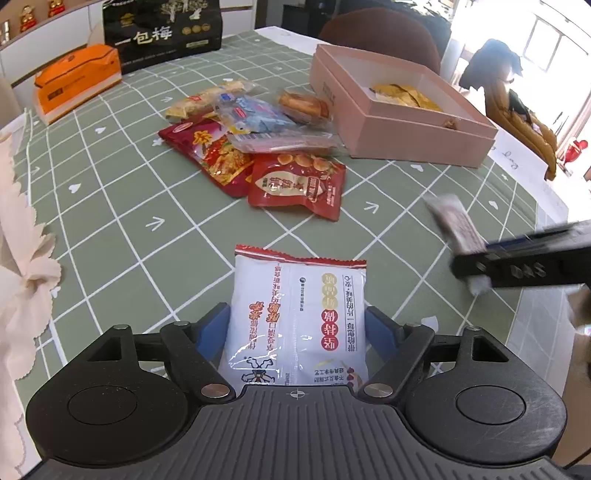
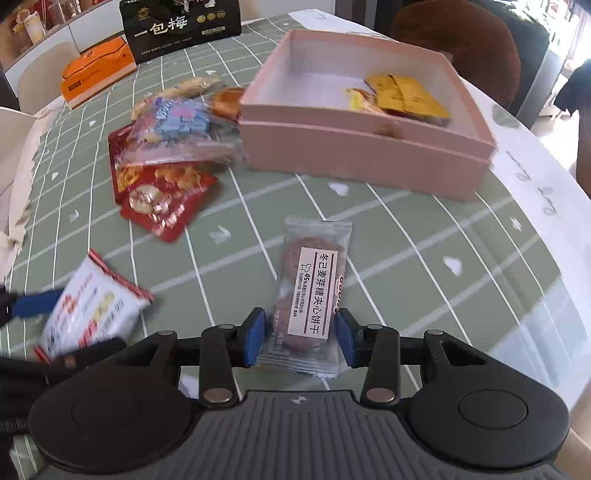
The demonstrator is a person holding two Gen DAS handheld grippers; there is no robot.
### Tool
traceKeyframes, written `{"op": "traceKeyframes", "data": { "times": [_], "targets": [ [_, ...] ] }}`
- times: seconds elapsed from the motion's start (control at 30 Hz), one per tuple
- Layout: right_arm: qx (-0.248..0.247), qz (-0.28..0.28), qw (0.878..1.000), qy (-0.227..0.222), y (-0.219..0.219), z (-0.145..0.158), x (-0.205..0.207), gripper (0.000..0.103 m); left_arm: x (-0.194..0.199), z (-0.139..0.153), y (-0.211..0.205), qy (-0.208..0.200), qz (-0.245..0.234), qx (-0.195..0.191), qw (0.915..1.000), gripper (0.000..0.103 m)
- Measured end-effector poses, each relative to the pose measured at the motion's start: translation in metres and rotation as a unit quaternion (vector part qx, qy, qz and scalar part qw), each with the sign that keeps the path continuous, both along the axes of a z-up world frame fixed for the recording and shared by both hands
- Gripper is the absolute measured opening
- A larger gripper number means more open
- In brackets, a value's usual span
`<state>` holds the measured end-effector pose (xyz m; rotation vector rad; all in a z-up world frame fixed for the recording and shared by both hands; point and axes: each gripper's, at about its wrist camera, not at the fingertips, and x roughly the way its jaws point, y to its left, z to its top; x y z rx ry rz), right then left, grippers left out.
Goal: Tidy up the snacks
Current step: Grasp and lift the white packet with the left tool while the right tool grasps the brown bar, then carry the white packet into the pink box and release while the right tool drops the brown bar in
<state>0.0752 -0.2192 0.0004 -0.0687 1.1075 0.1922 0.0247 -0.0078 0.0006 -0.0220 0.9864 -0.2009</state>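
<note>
A white snack packet with a red top edge (image 1: 280,295) is clamped between the blue pads of my left gripper (image 1: 295,314), a little above the green checked tablecloth (image 1: 129,221). The right wrist view shows the same packet (image 2: 88,306) at the lower left. My right gripper (image 2: 301,321) is shut on a clear-wrapped brown biscuit packet (image 2: 314,280) with a white label. In the left wrist view that biscuit packet (image 1: 454,221) sticks out of the right gripper at the right edge. An open pink box (image 2: 362,155) with yellow packets (image 2: 406,96) inside stands beyond both grippers.
A pile of loose snacks (image 1: 258,147), red bags and a clear bag of blue sweets, lies left of the pink box (image 1: 402,133). An orange box (image 1: 77,81) and a black bag (image 1: 162,33) stand at the far left. A brown chair (image 1: 380,33) is behind the table.
</note>
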Motion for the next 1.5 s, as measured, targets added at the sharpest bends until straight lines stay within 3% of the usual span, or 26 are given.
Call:
{"op": "traceKeyframes", "data": {
  "times": [0.27,0.53,0.6,0.63,0.73,0.83,0.9,0.97,1.03,1.13,1.27,1.4,1.47,1.5],
  "targets": [
    [0.034,-0.019,0.999,-0.001,-0.041,0.017,-0.021,0.037,-0.005,0.009,-0.014,0.001,-0.006,-0.040,0.9992,0.082],
    [0.071,-0.017,0.997,-0.038,-0.061,0.055,-0.021,0.033,0.017,0.052,-0.031,-0.055,-0.016,-0.080,0.9951,0.082],
    [0.083,-0.012,0.995,-0.052,-0.067,0.068,-0.017,0.008,0.029,0.065,-0.036,-0.069,-0.015,-0.087,0.9937,0.082],
    [0.091,-0.011,0.994,-0.055,-0.070,0.073,-0.015,0.001,0.036,0.072,-0.039,-0.076,-0.015,-0.091,0.9929,0.082],
    [0.103,-0.004,0.992,-0.067,-0.080,0.086,-0.006,0.001,0.062,0.090,-0.046,-0.089,-0.014,-0.100,0.9909,0.082],
    [0.096,0.016,0.994,-0.043,-0.088,0.081,0.006,0.004,0.079,0.095,-0.051,-0.079,-0.005,-0.084,0.9933,0.082],
    [0.095,0.015,0.995,-0.015,-0.091,0.068,0.007,0.011,0.081,0.090,-0.053,-0.066,0.006,-0.064,0.9958,0.083],
    [0.098,0.009,0.995,0.009,-0.090,0.051,0.005,0.029,0.079,0.081,-0.054,-0.048,0.015,-0.043,0.9978,0.083],
    [0.099,0.003,0.995,0.030,-0.083,0.033,0.002,0.036,0.075,0.070,-0.053,-0.031,0.018,-0.029,0.9990,0.083],
    [0.111,-0.018,0.992,0.061,-0.070,0.013,0.002,0.037,0.067,0.061,-0.050,-0.014,0.018,-0.026,0.9994,0.083],
    [0.088,-0.036,0.994,0.056,-0.048,0.004,0.003,0.061,0.058,0.057,-0.045,-0.006,0.014,-0.030,0.9994,0.083],
    [0.031,-0.014,0.999,0.029,-0.022,0.001,-0.001,0.059,0.051,0.057,-0.043,-0.002,0.008,-0.037,0.9993,0.083],
    [-0.007,0.011,1.000,0.014,-0.009,0.002,-0.006,0.041,0.048,0.056,-0.043,-0.001,0.003,-0.039,0.9992,0.083],
    [-0.006,0.018,1.000,0.014,-0.008,0.003,-0.008,0.039,0.046,0.056,-0.043,-0.001,0.001,-0.040,0.9992,0.083]
  ]
}}
